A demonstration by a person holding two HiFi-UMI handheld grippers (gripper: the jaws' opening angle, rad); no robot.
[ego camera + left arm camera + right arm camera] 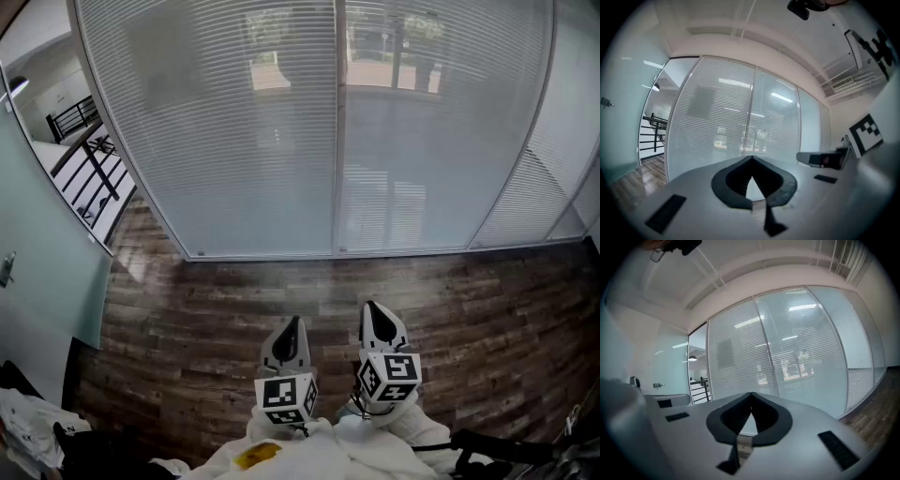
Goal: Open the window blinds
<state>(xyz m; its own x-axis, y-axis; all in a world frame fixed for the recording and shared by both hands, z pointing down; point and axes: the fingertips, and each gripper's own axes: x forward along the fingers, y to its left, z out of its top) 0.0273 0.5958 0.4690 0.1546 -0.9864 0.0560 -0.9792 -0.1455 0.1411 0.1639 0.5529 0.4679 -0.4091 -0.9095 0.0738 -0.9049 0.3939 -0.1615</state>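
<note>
Blinds [234, 131] span the glass wall across the top of the head view, slats lowered. At lower centre, over the wood floor [206, 319], the left gripper [293, 323] and right gripper [373, 309] sit side by side. Both have their jaws closed on nothing, well apart from the blinds.

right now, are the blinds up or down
Down. The blinds hang full length to the floor, with the slats tilted nearly shut. Only faint shapes from outside show through them.
</note>
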